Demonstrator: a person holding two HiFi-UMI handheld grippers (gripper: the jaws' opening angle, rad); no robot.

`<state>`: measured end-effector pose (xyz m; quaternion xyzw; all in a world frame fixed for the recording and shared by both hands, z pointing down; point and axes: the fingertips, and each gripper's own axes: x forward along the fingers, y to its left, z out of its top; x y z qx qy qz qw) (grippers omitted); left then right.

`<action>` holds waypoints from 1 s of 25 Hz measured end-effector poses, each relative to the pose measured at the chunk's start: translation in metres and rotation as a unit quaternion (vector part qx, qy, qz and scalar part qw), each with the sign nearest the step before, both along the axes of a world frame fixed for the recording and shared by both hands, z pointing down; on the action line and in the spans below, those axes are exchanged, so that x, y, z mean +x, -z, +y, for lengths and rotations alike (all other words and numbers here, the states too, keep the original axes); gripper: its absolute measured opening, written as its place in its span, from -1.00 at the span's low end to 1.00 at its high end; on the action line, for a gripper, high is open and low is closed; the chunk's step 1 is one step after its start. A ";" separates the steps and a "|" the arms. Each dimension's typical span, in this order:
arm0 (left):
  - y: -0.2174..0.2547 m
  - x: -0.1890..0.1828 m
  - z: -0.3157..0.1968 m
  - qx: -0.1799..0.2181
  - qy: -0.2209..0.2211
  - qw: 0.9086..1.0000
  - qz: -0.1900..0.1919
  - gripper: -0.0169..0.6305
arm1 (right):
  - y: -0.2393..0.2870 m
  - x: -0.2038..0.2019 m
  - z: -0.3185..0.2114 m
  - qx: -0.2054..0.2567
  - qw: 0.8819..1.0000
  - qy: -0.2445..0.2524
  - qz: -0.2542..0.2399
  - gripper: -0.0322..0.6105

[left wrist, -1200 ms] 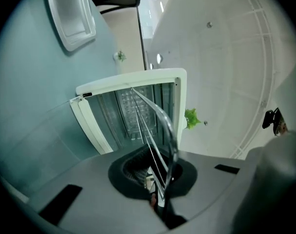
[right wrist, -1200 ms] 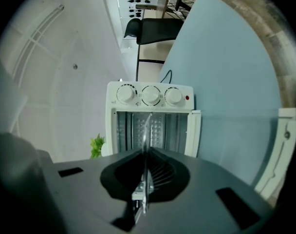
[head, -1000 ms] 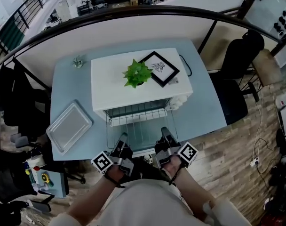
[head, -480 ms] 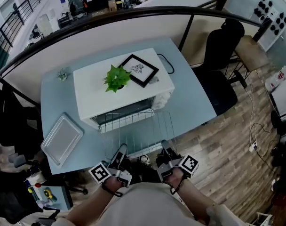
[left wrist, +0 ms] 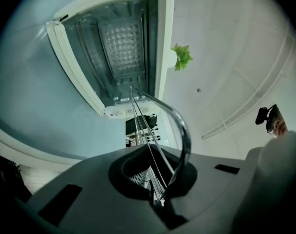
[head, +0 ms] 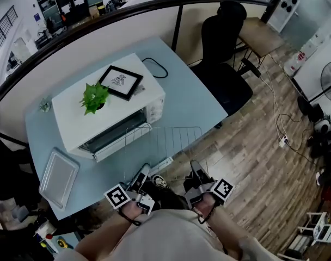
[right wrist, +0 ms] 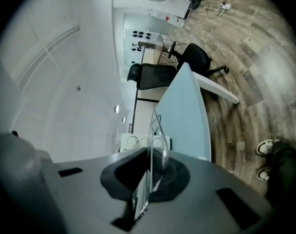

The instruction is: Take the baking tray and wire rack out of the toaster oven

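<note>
Silver wire rack [head: 165, 144] is pinched at its near rim by left hand-held gripper [head: 142, 173] & right hand-held gripper [head: 195, 170]. It juts fwd, long axis across btwn them, prob. clear of white toaster oven [head: 100, 121]. Flat metal baking tray [head: 57, 177] sits on blue desk [head: 192, 97], nearer left.

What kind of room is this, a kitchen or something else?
Probably an office or lab space rather than a kitchen: the toaster oven sits on a blue desk beside a black office chair, with a curved railing behind.
</note>
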<state>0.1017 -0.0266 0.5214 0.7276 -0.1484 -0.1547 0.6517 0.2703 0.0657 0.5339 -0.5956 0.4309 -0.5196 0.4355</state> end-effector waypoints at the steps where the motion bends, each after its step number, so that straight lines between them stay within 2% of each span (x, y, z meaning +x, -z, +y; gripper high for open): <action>1: 0.000 0.009 0.004 0.002 -0.013 1.000 -0.002 -0.94 | 0.000 0.007 0.008 -0.001 1.000 -0.014 0.000 -0.88; 9: 0.003 0.074 0.022 -0.005 -0.092 0.996 0.006 -0.94 | 0.002 0.054 0.054 0.000 0.994 -0.106 0.009 -0.88; 16: -0.010 0.107 0.016 -0.013 -0.124 0.992 -0.028 -0.94 | -0.008 0.078 0.060 -0.012 0.989 -0.145 0.010 -0.88; 19: -0.021 0.119 0.003 0.005 -0.133 0.990 -0.052 -0.93 | -0.015 0.089 0.053 -0.017 0.987 -0.156 0.013 -0.87; 25: -0.050 0.150 -0.021 -0.054 -0.124 0.987 -0.084 -0.93 | -0.037 0.116 0.032 -0.020 0.984 -0.175 0.013 -0.87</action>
